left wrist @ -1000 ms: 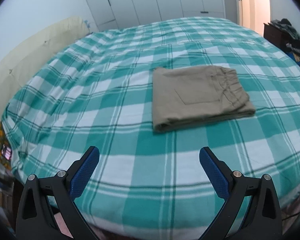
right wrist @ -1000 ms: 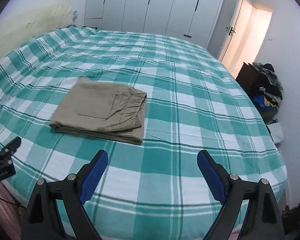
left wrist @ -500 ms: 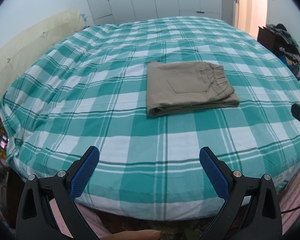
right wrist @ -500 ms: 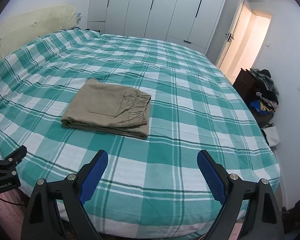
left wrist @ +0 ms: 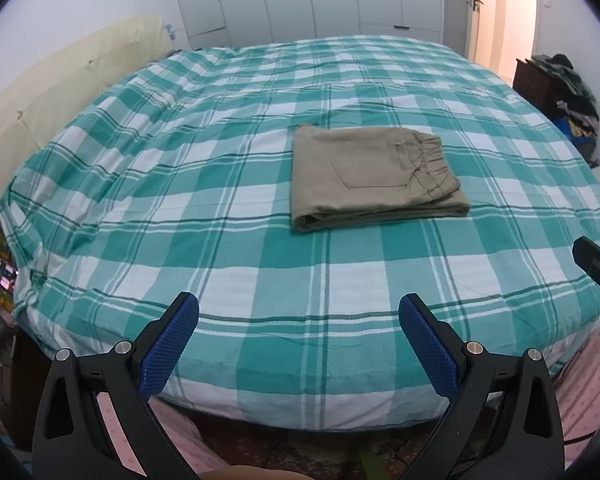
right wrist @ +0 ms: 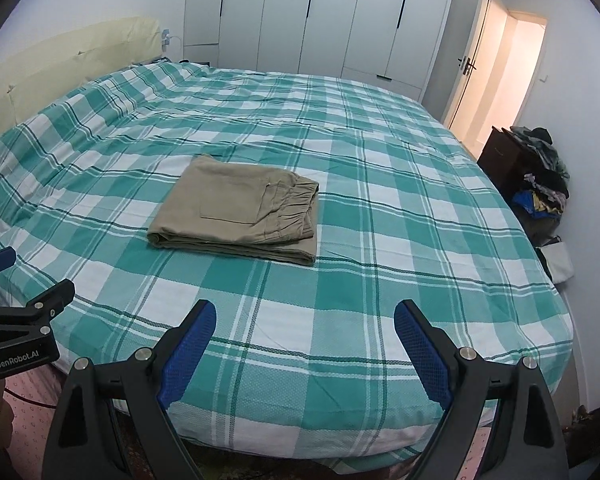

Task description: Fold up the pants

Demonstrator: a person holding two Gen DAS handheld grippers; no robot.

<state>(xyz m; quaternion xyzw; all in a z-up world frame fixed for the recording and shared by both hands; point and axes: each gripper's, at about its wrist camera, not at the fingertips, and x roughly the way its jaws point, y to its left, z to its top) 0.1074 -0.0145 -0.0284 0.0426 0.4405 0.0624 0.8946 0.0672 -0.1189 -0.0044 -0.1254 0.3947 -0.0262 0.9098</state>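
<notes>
Pants in soft khaki cloth lie folded into a flat rectangle toward the middle of the bed, nearer its foot edge than the headboard, elastic waistband on top at one end. They look light and limp, likely to sag if lifted by one corner; the thick folded edge would give the surest hold. The left hand-held gripper and right hand-held gripper both stand wide and empty above the foot edge. No containers show.
</notes>
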